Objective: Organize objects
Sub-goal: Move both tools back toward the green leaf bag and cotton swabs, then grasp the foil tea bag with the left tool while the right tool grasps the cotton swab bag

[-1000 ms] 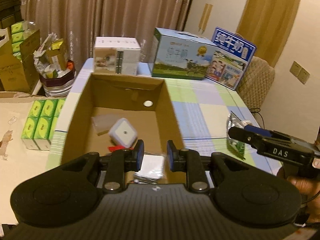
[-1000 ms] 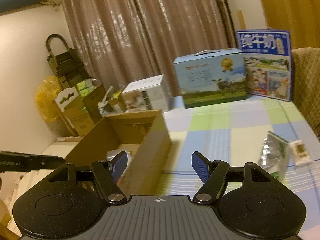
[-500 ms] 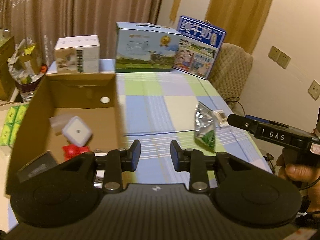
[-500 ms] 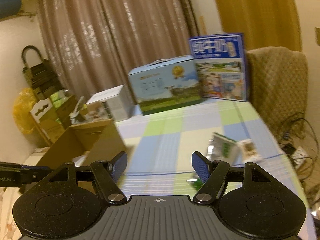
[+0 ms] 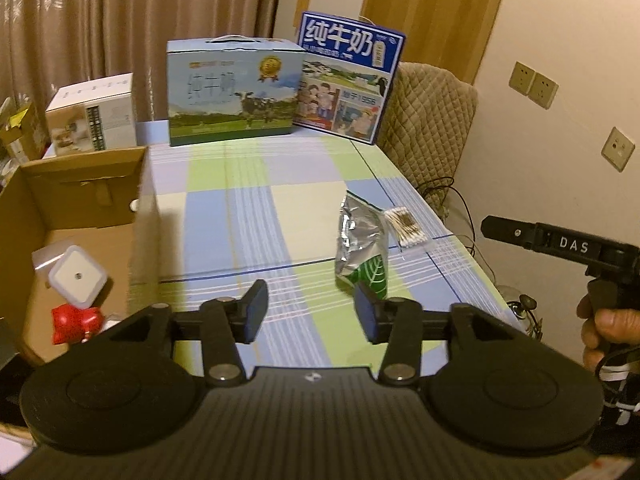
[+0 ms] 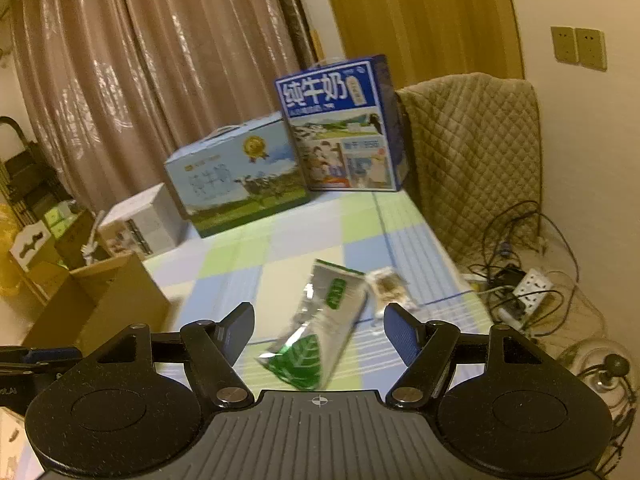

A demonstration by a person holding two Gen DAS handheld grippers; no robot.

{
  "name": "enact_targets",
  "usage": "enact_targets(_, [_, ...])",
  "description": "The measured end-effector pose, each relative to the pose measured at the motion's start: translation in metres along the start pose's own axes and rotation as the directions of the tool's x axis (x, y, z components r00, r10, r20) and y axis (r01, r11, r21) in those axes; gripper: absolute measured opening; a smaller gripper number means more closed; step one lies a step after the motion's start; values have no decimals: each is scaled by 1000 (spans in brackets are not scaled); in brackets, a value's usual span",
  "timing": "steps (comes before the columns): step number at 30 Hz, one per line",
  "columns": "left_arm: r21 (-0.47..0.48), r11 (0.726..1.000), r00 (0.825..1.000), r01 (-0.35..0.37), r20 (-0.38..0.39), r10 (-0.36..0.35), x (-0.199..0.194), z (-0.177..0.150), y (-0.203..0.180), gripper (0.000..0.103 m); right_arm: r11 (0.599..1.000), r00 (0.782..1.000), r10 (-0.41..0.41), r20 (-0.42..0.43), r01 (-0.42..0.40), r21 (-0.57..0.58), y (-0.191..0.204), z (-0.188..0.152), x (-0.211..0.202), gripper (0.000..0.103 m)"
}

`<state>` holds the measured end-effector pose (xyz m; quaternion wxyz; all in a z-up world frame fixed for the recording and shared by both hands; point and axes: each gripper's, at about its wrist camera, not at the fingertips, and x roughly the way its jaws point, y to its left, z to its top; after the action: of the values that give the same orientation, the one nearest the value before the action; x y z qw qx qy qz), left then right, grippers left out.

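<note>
A silver and green foil pouch (image 5: 362,240) lies on the checked tablecloth (image 5: 248,200), with a small packet of cotton swabs (image 5: 404,224) beside it on the right. An open cardboard box (image 5: 80,200) at the left holds a white square gadget (image 5: 78,276) and a red item (image 5: 74,322). My left gripper (image 5: 308,310) hovers over the cloth just short of the pouch, its jaws opening with nothing between them. My right gripper (image 6: 320,330) is open above the near end of the pouch (image 6: 320,320), not touching it. The swab packet (image 6: 388,284) lies just beyond.
Two milk cartons (image 5: 236,92) (image 5: 348,84) and a white box (image 5: 94,118) stand along the table's far edge. A quilted chair (image 5: 432,120) is at the back right. Cables and a power strip (image 6: 532,286) lie on the floor past the right edge.
Both grippers have swung right, away from the cardboard box and toward the foil pouch. The left jaws have widened from nearly shut. The right jaws keep the same gap.
</note>
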<state>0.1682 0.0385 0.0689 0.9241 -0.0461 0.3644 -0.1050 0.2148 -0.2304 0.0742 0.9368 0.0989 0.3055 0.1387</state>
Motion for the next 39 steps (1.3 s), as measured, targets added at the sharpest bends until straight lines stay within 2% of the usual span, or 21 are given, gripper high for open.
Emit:
enact_targets(2, [11,1000,1000,-1,-3,1,9,0,-7,57,1000,1000,-15,-7,15,-12,-7,0,1,69])
enact_targets(9, [36,999,999,15,-35,-14,48,0,-27,63,997,998,-53,-43,51,-54,-27,-2,14,69])
enact_targets(14, [63,998,998,32,-52,-29,83,2,-40,78,995,995,-55,-87,47,-90,-40,0,41,69])
enact_targets(20, [71,997,998,15,-68,-10,129,14,-41,89,996,986,-58,-159,46,-78,-59,4,84,69])
enact_targets(28, [69,997,992,42,-120,-33,190,27,-41,90,990,976,-90,-198,66,-127,-71,11,141,69])
enact_targets(33, [51,995,982,87,-175,-77,227,31,-43,90,991,974,-119,-191,104,-86,-88,15,158,69])
enact_targets(39, [51,993,965,111,-246,-95,267,36,-50,90,990,969,-129,-212,112,-91,-93,16,175,69])
